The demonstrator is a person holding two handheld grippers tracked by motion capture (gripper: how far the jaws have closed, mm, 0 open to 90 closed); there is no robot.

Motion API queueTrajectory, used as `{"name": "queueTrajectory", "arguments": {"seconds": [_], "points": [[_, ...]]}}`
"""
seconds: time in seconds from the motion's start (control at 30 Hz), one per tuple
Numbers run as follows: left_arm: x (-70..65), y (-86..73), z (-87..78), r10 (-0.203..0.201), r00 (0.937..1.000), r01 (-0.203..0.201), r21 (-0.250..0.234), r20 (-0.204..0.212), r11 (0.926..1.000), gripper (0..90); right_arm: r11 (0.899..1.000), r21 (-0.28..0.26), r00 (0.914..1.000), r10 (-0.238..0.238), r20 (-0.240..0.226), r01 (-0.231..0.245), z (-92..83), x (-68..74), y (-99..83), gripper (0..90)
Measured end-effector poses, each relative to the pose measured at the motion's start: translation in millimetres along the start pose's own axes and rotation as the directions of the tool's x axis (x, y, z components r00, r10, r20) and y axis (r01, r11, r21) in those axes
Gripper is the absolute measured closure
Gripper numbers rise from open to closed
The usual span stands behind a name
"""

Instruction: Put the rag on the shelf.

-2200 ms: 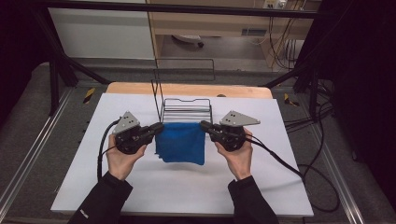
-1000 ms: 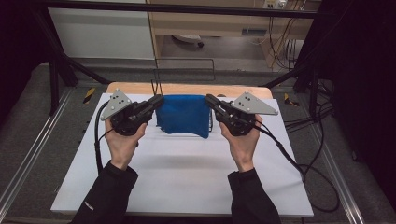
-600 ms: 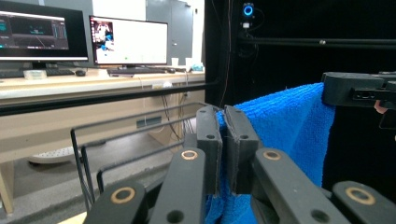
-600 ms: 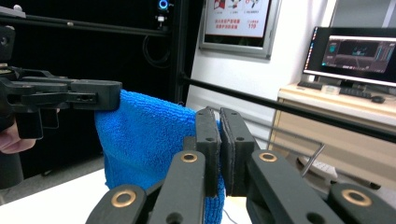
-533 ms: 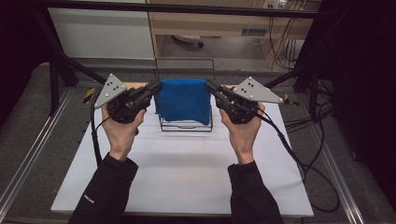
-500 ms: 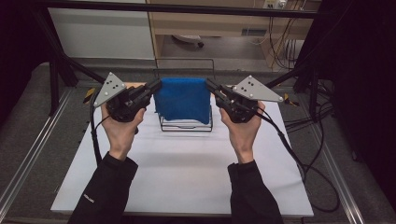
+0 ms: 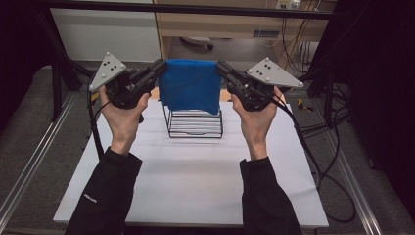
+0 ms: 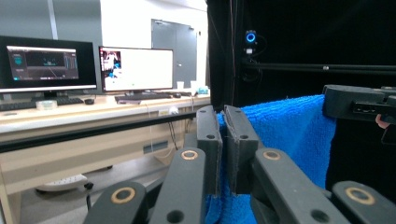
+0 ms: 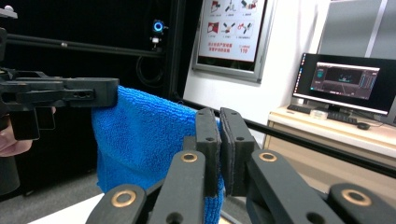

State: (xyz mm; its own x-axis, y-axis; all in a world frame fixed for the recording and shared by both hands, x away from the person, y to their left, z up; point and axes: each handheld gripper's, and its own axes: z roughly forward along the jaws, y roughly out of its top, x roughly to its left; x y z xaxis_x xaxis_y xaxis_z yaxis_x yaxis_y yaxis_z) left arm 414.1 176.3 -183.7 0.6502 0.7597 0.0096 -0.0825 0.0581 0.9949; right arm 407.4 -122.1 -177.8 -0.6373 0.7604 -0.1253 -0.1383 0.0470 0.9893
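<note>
Desk [image 7: 195,171]: white top lay below both tools; its far edge was hidden behind the cloth and the hands.
Blue cloth [image 7: 190,90]: hung stretched between the two tools, lifted clear of the desk, its top edge level from one tool to the other. Its lower hem draped in front of the rack's upper part. The corners themselves were hidden inside the jaws.
Wire rack [image 7: 195,123]: black wire frame stood on the desk beneath the cloth, between and below the tools. Its upper wires were covered by the hanging cloth, so what lay in its top part could not be told; the visible lower part showed bare wires and the white desk through them.
Left tool [image 7: 160,66]: jaws were closed on the cloth's left top corner; in the left gripper view [image 8: 223,149] the pads pinched blue fabric, which spilled out below them.
Right tool [image 7: 220,67]: jaws were clamped on the cloth's right top corner; in the right gripper view [image 9: 219,149] only a sliver of blue showed between the pads, the rest hanging beyond them.
</note>
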Motion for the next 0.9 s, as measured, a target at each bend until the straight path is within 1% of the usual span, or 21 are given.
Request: {"name": "queueTrajectory", "arguments": {"seconds": [0.23, 0.33, 0.47, 0.57, 0.6, 0.73, 0.8, 0.9], "points": [[1.3, 16.4, 8.8, 0.006, 1.0, -0.006, -0.027, -0.008, 0.9996, 85.2, 1.0, -0.029, 0.9998, -0.005, 0.019, 0.005, 5.6, -7.5, 16.1, 87.3], [3.6, 20.2, 13.9, 0.011, 0.9998, -0.012, -0.028, -0.017, 0.9995, 85.2, 0.999, -0.033, 0.9996, -0.005, 0.026, 0.006, 9.4, -10.4, 19.7, 87.3], [8.1, 24.5, 21.2, 0.008, 0.9996, -0.009, -0.033, -0.026, 0.9994, 85.2, 0.999, -0.034, 0.9994, -0.004, 0.033, 0.005, 15.1, -14.6, 22.9, 87.3], [11.3, 27.5, 25.9, 0.017, 0.9991, -0.018, -0.032, -0.038, 0.9993, 85.2, 1.0, -0.03, 0.9993, -0.008, 0.038, 0.009, 19.5, -17.8, 24.3, 87.3], [11.5, 28.3, 28.0, 0.008, 0.9995, -0.009, -0.034, -0.029, 0.9994, 85.2, 1.0, -0.029, 0.9991, -0.011, 0.041, 0.012, 21.0, -19.2, 24.8, 87.3], [15.1, 31.8, 34.6, 0.008, 0.9993, -0.009, -0.041, -0.035, 0.9991, 85.2, 0.999, -0.032, 0.9987, -0.006, 0.051, 0.008, 27.5, -24.9, 27.4, 87.3], [17.7, 32.9, 38.2, -0.002, 0.9993, 0.0, -0.044, -0.038, 0.999, 85.2, 0.999, -0.03, 0.9985, -0.009, 0.055, 0.01, 31.2, -28.2, 28.6, 87.3], [21.3, 32.7, 43.3, -0.014, 0.9991, 0.012, -0.054, -0.039, 0.9985, 85.2, 0.999, -0.035, 0.9984, 0.004, 0.056, -0.002, 36.2, -32.8, 29.3, 87.3]]}}
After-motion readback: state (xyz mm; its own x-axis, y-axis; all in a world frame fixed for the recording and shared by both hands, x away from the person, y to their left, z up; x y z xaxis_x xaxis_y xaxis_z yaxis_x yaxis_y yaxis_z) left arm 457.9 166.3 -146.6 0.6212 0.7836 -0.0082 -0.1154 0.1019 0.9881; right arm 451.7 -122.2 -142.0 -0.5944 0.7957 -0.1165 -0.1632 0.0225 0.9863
